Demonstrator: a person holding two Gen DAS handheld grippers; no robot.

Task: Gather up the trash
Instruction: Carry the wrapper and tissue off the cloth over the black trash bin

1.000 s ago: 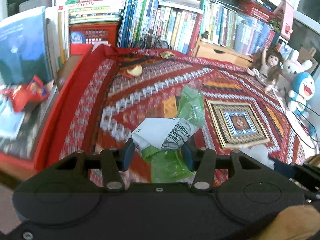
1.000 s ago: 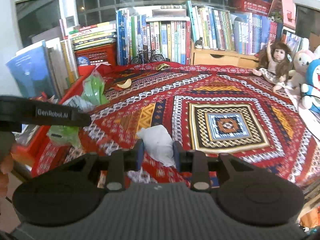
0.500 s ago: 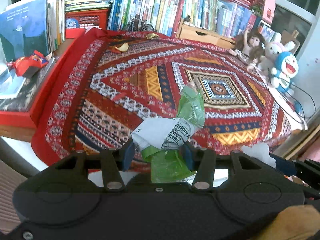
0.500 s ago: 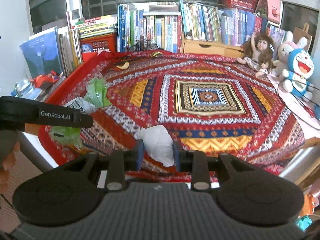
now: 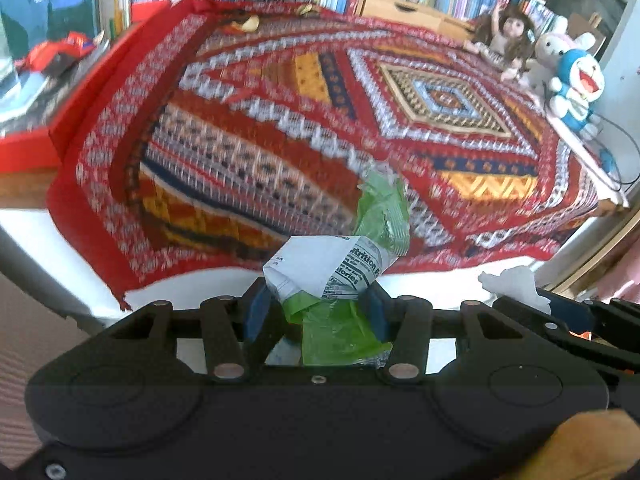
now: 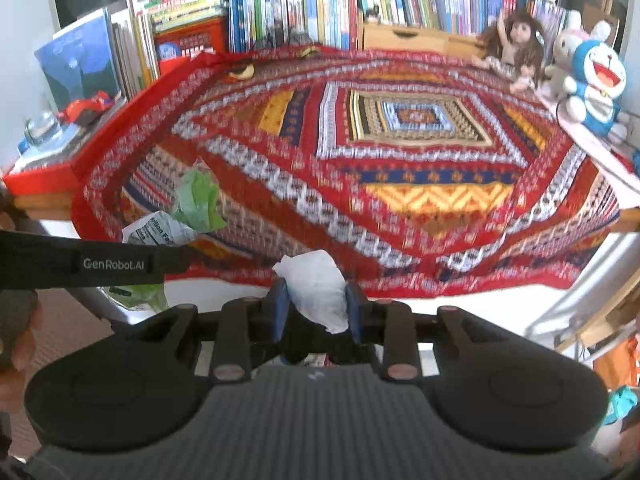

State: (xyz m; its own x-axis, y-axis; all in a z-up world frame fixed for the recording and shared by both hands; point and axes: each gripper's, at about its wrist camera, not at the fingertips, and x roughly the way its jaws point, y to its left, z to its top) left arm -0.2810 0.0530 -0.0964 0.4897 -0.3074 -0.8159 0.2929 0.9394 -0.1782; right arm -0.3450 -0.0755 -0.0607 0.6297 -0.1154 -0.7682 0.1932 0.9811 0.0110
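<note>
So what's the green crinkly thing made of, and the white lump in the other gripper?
The green wrapper looks like thin glossy plastic: it is see-through, creased, with a printed nutrition label. The white wad looks like soft matte tissue paper, crumpled in loose folds, though thin plastic is possible.

- The right gripper [image 6: 316,312] pinches a crumpled white tissue [image 6: 318,288] at the near edge.
- Left, the left gripper [image 6: 132,264] carries a green wrapper [image 6: 198,200].
- Far behind lies the patterned cloth [image 6: 400,168].

books [image 6: 304,8] behind patterned cloth [image 6: 400,152], doll [image 6: 516,48] and plush toys [image 6: 592,76] at right edge
</note>
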